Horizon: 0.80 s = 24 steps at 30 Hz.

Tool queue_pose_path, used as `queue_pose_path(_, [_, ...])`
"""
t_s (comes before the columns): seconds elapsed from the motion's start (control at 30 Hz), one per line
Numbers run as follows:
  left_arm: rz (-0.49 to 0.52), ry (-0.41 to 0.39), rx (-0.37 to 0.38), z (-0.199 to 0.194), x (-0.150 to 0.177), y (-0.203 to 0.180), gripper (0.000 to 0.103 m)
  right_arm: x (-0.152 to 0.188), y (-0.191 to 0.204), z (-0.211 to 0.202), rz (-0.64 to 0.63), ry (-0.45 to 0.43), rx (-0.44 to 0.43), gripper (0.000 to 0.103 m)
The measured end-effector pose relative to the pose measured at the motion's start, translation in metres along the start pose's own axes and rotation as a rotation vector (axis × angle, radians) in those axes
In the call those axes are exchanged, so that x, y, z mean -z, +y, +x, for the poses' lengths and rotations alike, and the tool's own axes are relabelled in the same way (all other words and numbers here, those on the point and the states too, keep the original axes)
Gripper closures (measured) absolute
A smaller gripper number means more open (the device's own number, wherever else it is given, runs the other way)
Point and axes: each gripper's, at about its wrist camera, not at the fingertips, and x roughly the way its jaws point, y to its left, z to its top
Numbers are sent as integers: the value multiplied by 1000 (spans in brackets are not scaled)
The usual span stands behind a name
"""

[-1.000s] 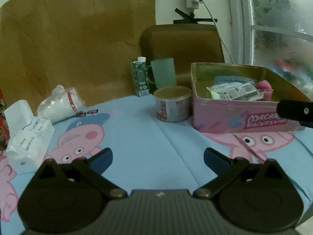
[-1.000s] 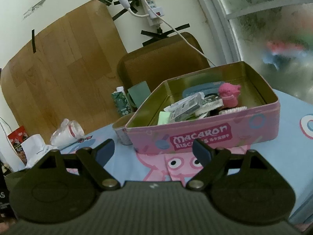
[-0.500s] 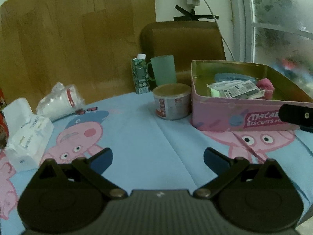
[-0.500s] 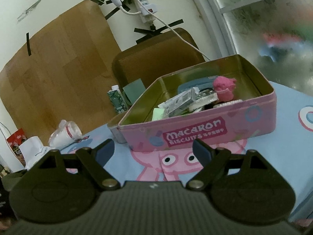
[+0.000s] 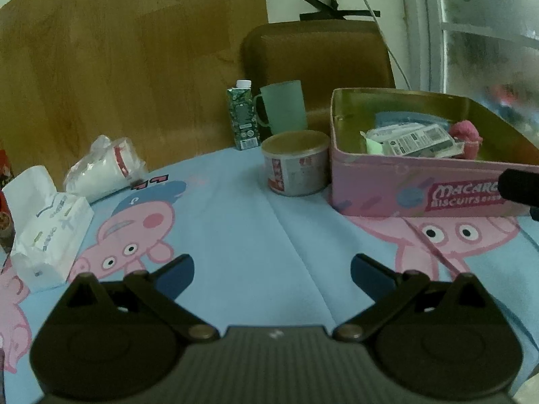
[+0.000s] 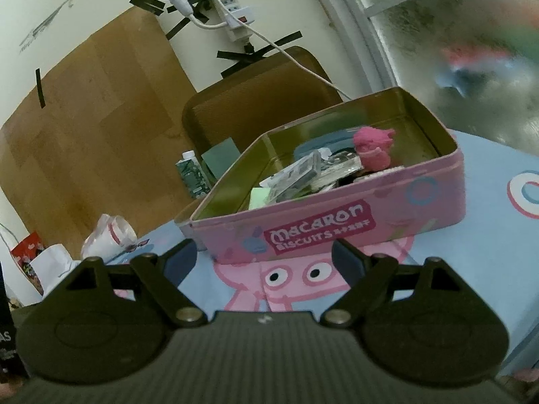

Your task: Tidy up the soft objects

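A pink Macaron biscuit tin [image 5: 380, 185] [image 6: 337, 219] stands open on the blue cartoon tablecloth [image 5: 252, 235]. Inside lie a pink plush toy [image 5: 466, 134] [image 6: 372, 149], clear packets [image 5: 411, 139] [image 6: 299, 175] and a green pad [image 6: 259, 198]. My left gripper [image 5: 272, 271] is open and empty, low over the cloth, left of the tin. My right gripper [image 6: 264, 252] is open and empty, in front of the tin's labelled side. Its dark body [image 5: 518, 187] shows at the right edge of the left wrist view.
A round can [image 5: 295, 165] touches the tin's left side. A green carton [image 5: 243, 116] and green mug [image 5: 283, 107] stand behind it. A tissue pack [image 5: 47, 232] and a bagged cup [image 5: 104, 168] lie at the left. A brown chair [image 5: 316, 54] stands behind the table.
Both grippers have shifted slightly; the tin sits a little lower and nearer in the right wrist view. Both stay open and empty. No object has moved.
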Motion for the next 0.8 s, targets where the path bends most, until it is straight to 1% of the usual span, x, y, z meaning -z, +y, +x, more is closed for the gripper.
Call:
queue_pose_path(0.2, [26,9,6,1,-2,-10,0,-2,-9,1,19,0,-1,14])
queue_pose_path(0.5, [67,57,33,4,-4,-30,0,-3,-22,0,49,-3,-2,14])
queue_pose_path(0.8, [98,99,80,6,-1,-45,0,-1,-30,3,71,4,0,14])
